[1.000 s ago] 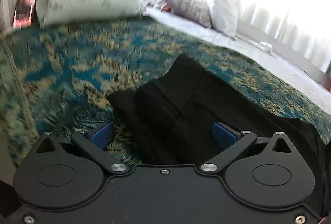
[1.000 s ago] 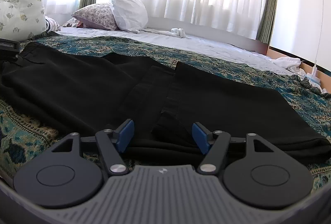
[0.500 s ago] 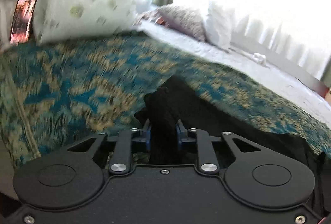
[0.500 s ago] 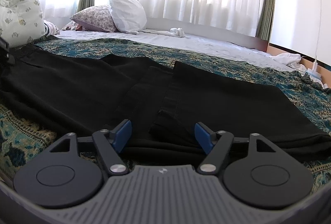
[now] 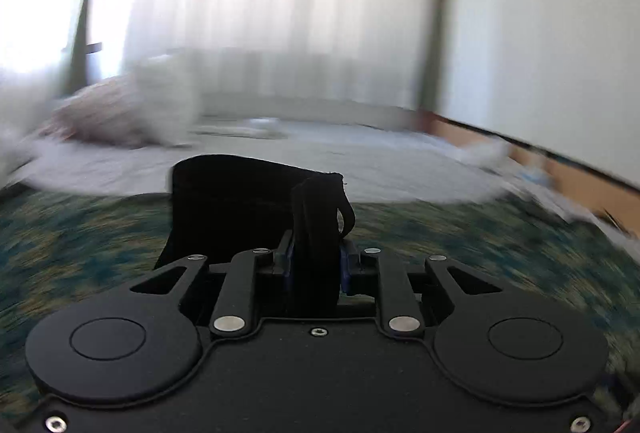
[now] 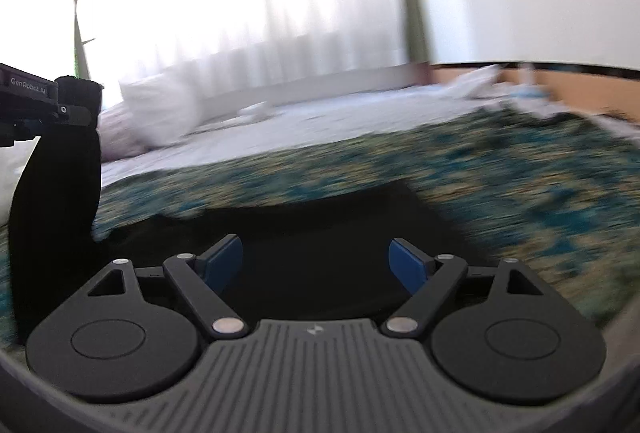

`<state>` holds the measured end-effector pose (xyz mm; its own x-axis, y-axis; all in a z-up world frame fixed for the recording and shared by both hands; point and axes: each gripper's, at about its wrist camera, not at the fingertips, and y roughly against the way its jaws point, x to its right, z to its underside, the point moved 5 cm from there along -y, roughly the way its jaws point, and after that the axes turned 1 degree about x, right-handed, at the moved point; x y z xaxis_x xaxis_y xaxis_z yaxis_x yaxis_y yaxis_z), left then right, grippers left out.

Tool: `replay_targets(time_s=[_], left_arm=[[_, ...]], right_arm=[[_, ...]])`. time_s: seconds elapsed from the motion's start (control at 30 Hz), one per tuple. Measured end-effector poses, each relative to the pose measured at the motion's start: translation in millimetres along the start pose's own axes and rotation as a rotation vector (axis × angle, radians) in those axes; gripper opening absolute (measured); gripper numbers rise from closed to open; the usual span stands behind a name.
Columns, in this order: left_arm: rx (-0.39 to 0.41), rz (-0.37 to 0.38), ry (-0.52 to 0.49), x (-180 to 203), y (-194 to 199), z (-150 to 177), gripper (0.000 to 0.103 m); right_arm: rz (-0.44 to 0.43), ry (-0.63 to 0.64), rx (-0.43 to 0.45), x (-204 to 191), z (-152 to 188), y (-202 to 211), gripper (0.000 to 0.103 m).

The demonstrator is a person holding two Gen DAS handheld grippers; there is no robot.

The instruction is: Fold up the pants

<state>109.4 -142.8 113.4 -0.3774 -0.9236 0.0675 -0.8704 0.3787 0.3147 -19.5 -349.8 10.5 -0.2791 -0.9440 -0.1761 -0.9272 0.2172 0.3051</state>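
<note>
Left claw (image 5: 315, 267) now clamped on a bunched edge of the black pants (image 5: 240, 209), edge lifted clear of the patterned bedspread (image 5: 80, 253), fabric seen hanging from it in the right wrist view, both views swung rightward and blurred.

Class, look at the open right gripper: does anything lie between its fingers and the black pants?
Nothing visible does. The right gripper is open directly over the pants on the bedspread.

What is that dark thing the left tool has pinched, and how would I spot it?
Find the teal patterned bedspread. On it lie black pants, the only plain dark fabric there; the left gripper is shut on one bunched end, lifting it off the bed.
</note>
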Motion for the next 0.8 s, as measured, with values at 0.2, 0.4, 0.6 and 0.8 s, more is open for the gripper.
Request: replay_targets(time_s=[0.2, 0.4, 0.6, 0.8], left_arm=[[-0.268, 0.189, -0.169, 114.3, -63.2, 61.3, 0.034], [-0.363, 0.292, -0.173, 126.9, -39.5, 102.2, 0.058], [-0.272, 0.185, -0.092, 56.0, -1.3, 82.4, 0.065], [-0.260, -0.095, -0.039, -15.7, 5.0, 89.3, 0.062]], right_arm=[[0.131, -0.120, 0.003, 71.4, -2.0, 9.0, 0.090], [0.126, -0.156, -0.028, 83.6, 11.3, 1.0, 0.090], [0.008, -0.153, -0.030, 46.1, 13.7, -14.7, 0.090], [-0.030, -0.149, -0.077, 10.1, 19.5, -34.9, 0.090]])
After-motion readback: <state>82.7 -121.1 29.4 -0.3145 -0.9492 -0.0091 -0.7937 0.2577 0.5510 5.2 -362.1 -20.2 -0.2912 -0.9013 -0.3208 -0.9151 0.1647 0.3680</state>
